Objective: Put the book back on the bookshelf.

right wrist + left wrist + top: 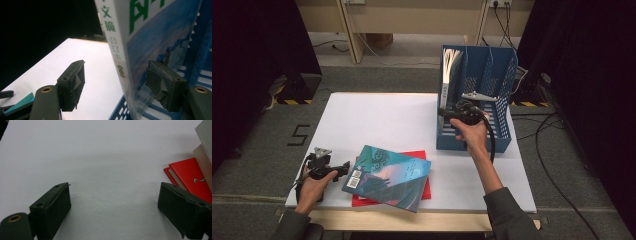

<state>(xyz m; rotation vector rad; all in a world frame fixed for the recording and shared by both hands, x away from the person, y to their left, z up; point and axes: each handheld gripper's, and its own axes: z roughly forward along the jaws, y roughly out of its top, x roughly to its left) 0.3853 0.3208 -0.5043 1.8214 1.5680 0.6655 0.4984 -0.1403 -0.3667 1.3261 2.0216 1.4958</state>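
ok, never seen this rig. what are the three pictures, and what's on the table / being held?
No robot: a person holds a two-jaw gripper in each hand. The high view looks down on the white table; the other two come from cameras riding on the grippers. The left gripper rests on the table, jaws open and empty, beside a teal book lying on a red book. The right gripper is at the blue file rack, straddling an upright book standing in it; its pads do not press on the book, so nothing is held.
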